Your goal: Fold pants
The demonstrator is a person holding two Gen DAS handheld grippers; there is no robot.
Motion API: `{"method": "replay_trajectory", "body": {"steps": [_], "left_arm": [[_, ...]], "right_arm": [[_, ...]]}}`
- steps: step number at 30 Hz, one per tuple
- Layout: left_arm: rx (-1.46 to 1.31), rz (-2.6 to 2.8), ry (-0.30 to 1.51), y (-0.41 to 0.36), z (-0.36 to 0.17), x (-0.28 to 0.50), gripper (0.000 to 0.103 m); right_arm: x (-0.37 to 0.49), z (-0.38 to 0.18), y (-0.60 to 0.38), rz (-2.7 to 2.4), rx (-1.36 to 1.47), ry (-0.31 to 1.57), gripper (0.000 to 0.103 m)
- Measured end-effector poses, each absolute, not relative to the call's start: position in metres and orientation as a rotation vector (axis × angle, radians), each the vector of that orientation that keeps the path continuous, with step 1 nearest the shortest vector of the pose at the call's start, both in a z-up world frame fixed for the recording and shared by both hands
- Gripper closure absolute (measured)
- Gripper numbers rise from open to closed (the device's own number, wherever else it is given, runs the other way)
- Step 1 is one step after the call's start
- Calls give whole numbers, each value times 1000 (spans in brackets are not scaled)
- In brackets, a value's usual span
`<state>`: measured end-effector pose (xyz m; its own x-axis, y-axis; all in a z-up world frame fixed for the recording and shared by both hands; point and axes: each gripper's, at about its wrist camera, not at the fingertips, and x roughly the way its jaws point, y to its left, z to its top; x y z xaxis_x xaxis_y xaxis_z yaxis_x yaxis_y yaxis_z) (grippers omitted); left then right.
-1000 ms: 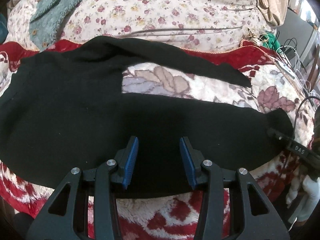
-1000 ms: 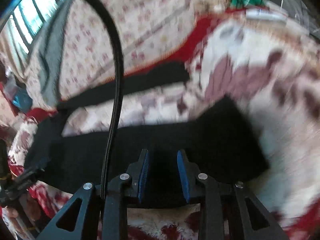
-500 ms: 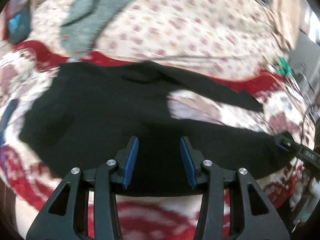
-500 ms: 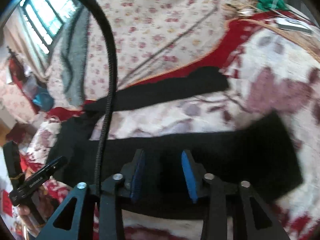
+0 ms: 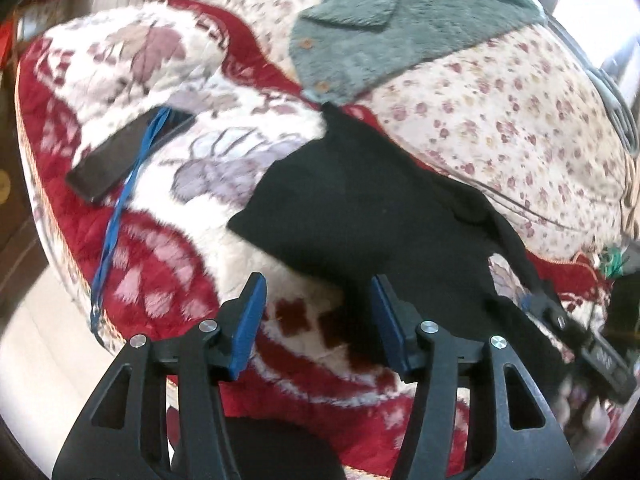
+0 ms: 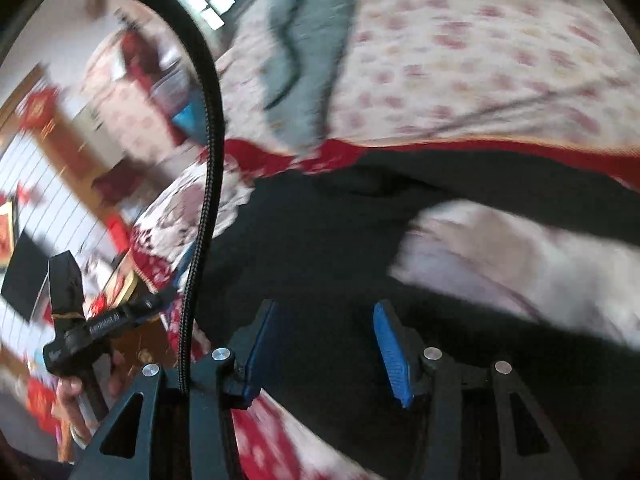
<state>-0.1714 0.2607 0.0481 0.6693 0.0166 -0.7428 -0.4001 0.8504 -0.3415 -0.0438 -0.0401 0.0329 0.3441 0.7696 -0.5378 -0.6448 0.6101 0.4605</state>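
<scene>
Left wrist view: left hand-held gripper (image 5: 316, 320) open, empty, over red-and-white fleece blanket (image 5: 168, 240) at waist edge of black knit pants (image 5: 372, 216) spread on bed. Grey fuzzy garment (image 5: 384, 28) beyond; flat black rectangular device (image 5: 120, 156) with blue cord (image 5: 124, 200) to left.

Right wrist view: blurred. Right hand-held gripper (image 6: 326, 344) open, empty, above pants (image 6: 320, 240); black braided cable (image 6: 208, 184) at left.

The left gripper (image 5: 318, 322) has its blue fingers (image 5: 250, 322) spread wide apart, holding nothing. The right gripper (image 6: 326, 350) is wide open too, with nothing between its fingers (image 6: 390, 354).
</scene>
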Motion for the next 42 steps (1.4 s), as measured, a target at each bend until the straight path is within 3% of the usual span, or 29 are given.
{"method": "replay_trajectory", "body": {"steps": [3,5,11,16,27,29,30,31,34,42], "left_arm": [[-569,235,814,272,42,-174,48],[-619,210,816,277,36,-170,39],[-663,161,826,282,27,-152,39],[-662,151,829,285,24,-135,39],[-692,140,864,291,15,-110,34],[-697,137,854,291,15,-109,35],[-691,136,841,291,15,-109,41],[-678,128,832,291,17,-109,64],[-678,115,797,292,22,-112,86],[-647,178,743,297,37,-135,90]], "right_arm": [[-25,43,11,977,113,784,55],[-7,50,42,1014,76,755,54],[46,52,107,1041,-18,755,47],[80,54,134,1013,-101,706,33],[136,20,220,1068,-278,799,33],[139,10,229,1121,-294,859,45],[140,7,230,1135,-292,867,57],[138,6,231,1134,-296,864,67],[128,12,230,1114,-334,806,89],[103,47,230,1187,-236,708,92]]}}
